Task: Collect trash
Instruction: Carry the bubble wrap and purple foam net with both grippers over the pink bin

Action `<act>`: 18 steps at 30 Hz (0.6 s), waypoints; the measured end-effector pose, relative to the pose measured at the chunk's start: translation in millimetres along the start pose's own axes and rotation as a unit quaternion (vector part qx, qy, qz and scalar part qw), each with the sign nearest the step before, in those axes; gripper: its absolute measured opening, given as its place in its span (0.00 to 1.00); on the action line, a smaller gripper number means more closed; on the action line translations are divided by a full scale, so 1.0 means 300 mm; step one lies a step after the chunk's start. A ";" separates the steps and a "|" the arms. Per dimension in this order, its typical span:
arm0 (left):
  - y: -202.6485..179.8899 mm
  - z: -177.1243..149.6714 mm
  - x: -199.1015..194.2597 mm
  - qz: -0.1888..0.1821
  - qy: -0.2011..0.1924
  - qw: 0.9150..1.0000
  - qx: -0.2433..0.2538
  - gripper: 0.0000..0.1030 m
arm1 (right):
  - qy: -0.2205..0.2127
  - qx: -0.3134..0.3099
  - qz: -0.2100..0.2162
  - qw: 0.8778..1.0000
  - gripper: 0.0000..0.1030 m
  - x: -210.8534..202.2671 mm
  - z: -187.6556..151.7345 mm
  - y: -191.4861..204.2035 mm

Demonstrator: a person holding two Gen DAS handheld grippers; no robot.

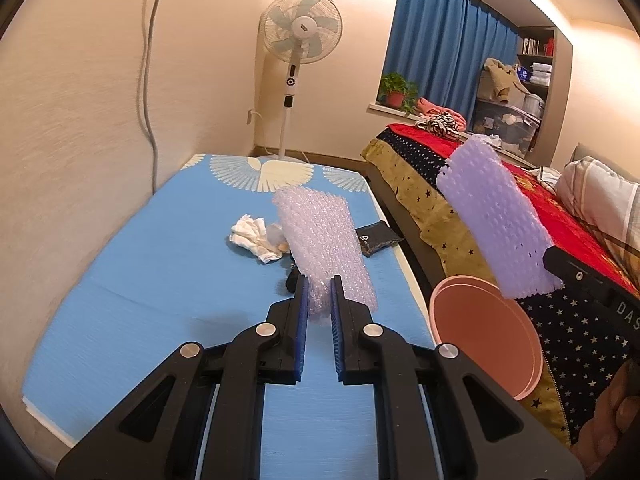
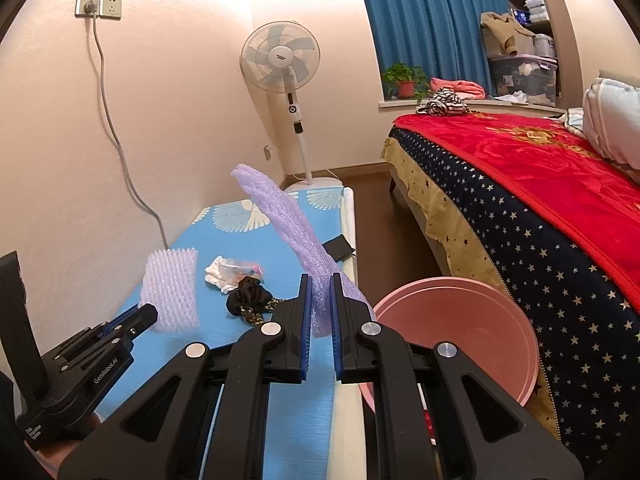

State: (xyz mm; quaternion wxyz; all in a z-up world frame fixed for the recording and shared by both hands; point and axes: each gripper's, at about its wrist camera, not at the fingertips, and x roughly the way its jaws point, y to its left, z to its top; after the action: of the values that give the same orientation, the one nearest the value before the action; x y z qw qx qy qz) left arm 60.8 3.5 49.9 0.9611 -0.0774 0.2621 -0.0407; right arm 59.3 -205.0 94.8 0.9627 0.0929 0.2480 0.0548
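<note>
My left gripper (image 1: 319,284) is shut on a sheet of lilac bubble wrap (image 1: 320,248) and holds it above the blue mat (image 1: 160,280). It also shows in the right wrist view (image 2: 172,292). My right gripper (image 2: 320,282) is shut on a lilac foam net sleeve (image 2: 288,216); in the left wrist view the sleeve (image 1: 496,220) hangs over the pink bin (image 1: 488,336). The bin (image 2: 460,332) stands on the floor between mat and bed. A crumpled white tissue (image 1: 252,236) with a clear wrapper (image 2: 240,268) lies on the mat.
A black scrunchie (image 2: 248,300) and a black pouch (image 1: 378,236) lie on the mat. A bed with a red and starred cover (image 2: 540,200) stands to the right. A standing fan (image 2: 284,64) is in the far corner. A wall runs along the left.
</note>
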 end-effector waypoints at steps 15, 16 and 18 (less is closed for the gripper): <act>-0.046 0.000 0.042 -0.015 0.006 1.000 0.011 0.11 | 0.003 0.014 -0.019 1.000 0.09 0.014 0.002 -0.045; -0.050 0.000 0.045 -0.015 0.006 1.000 0.012 0.11 | 0.003 0.015 -0.020 1.000 0.09 0.017 0.002 -0.049; -0.060 -0.002 0.053 -0.018 0.008 1.000 0.013 0.11 | 0.003 0.018 -0.025 1.000 0.09 0.021 0.001 -0.056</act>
State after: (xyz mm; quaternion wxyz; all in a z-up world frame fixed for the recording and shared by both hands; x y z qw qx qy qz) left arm 73.6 -16.3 44.5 0.9591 -0.0693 0.2675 -0.0620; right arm 66.0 -220.5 88.6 0.9611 0.1034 0.2545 0.0271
